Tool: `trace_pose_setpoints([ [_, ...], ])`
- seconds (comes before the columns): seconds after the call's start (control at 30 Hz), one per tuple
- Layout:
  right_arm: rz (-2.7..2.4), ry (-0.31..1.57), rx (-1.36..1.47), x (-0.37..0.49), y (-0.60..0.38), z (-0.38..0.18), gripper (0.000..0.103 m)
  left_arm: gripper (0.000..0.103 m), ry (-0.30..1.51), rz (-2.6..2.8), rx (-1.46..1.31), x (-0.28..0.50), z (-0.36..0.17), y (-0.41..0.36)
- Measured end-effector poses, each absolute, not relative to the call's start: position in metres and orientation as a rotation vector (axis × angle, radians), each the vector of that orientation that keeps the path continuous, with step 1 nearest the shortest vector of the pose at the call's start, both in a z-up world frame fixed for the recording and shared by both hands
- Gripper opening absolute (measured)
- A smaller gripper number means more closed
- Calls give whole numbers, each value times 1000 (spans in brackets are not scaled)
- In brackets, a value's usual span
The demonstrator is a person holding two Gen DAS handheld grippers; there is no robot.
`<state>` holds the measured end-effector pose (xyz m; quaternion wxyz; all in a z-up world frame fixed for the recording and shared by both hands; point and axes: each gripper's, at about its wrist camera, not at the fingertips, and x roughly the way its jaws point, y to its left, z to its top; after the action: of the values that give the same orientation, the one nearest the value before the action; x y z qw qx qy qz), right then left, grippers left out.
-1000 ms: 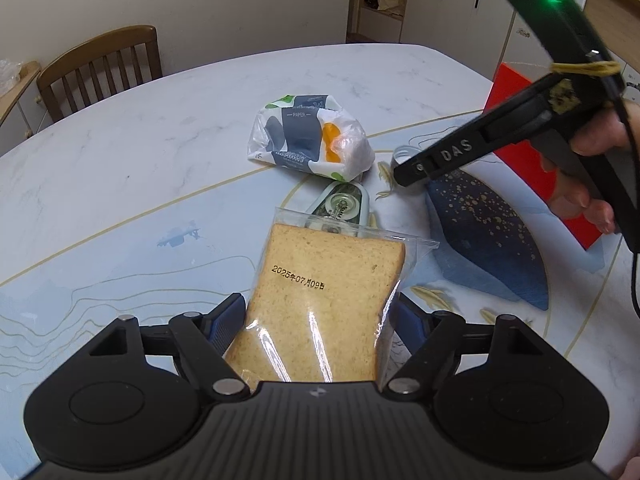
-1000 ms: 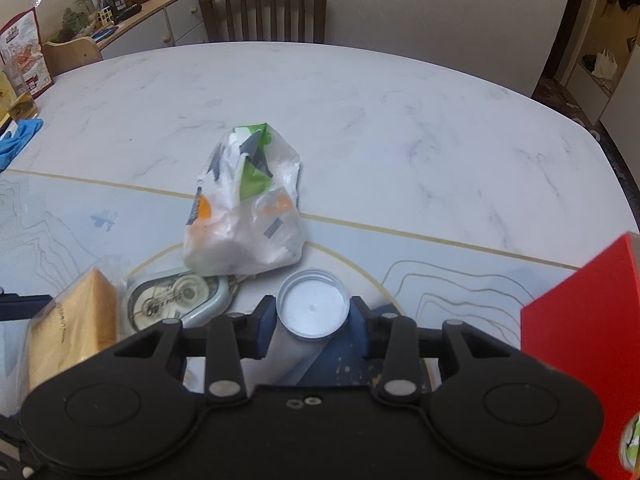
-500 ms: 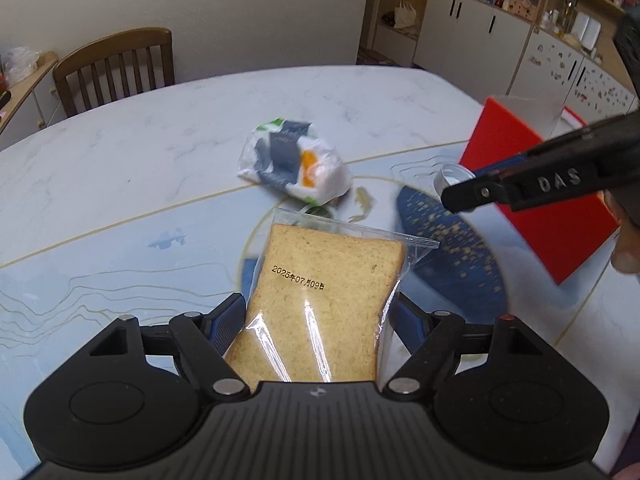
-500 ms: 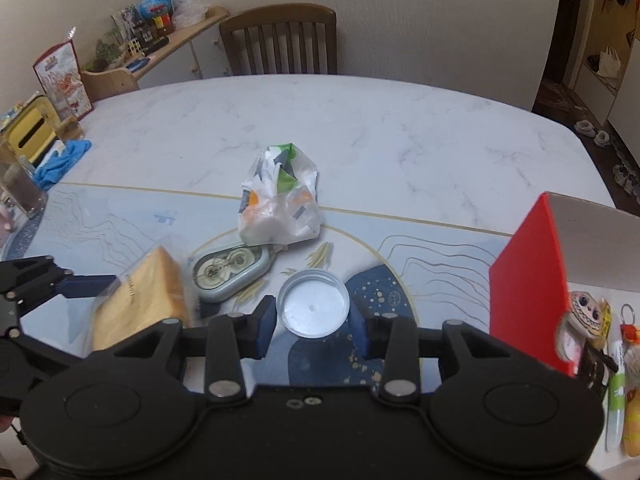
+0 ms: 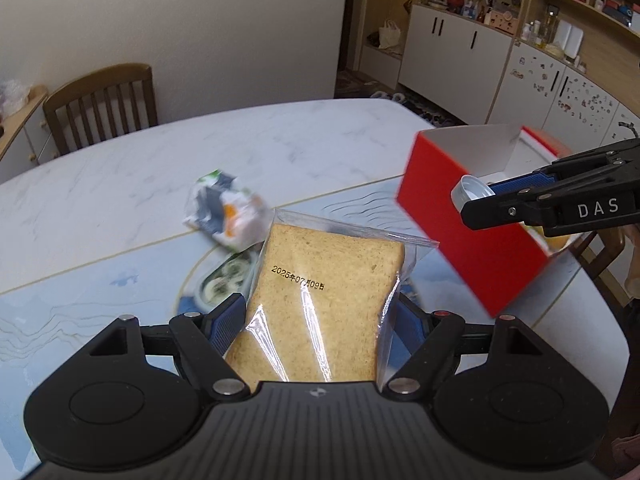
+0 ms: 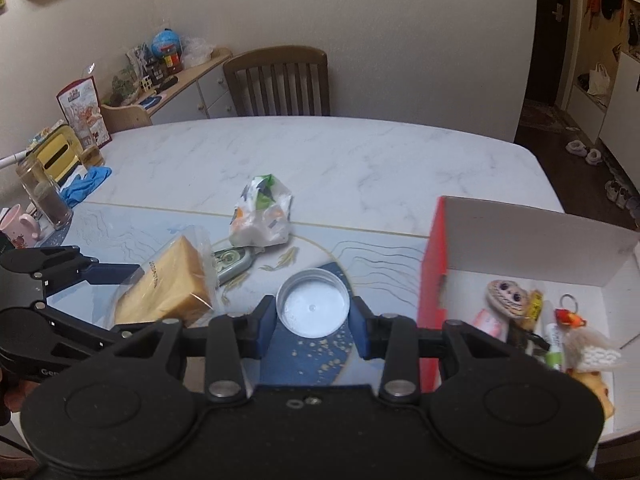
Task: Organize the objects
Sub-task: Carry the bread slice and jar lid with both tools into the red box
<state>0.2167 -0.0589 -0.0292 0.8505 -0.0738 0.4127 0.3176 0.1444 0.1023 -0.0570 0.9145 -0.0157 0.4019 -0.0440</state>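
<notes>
Between the blue pads of the left gripper (image 5: 320, 320): a bagged bread slice (image 5: 324, 300), jaws clamped on its lower sides, slice standing up and held clear above the table (image 6: 340, 152). Right gripper (image 6: 313, 314) pinches a round cap (image 6: 313, 308) edge to edge, open side up, also off the surface.

Step in hand, by my read: carry phase. Both items picked, both heading for the red box (image 6: 520, 240) at right. In the left-wrist view the cap sits at the box's near-left corner, about over the rim; the bread is short of the box, left of it.

Next move prob. calls for: bring cap fully over the open box interior, lower, part the jaws. Then swing bread rightward, clear the red wall before lowering. Box floor already crowded w/ small stuff, so aim for the bare white patch at far side.

Materials: bread is tan, spongy, square-ish, in clear crinkly film w/ printed date; film is slick, may slip. Cap is thin, rigid, white inside, metallic-looking rim. Box is stiff card, red outside, white inside.

Left on table: crumpled printed tissue pack (image 6: 262, 212), soft; grey-green oval tape dispenser (image 6: 232, 262) just near of it, partly behind the bread.
</notes>
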Motion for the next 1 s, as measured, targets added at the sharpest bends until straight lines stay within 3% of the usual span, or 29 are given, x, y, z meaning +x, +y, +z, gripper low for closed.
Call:
trace_pose_setpoints([
  [1.0,486,821,-93,275,-264,-32,38,78,853,-257,199,243,-44,-118],
])
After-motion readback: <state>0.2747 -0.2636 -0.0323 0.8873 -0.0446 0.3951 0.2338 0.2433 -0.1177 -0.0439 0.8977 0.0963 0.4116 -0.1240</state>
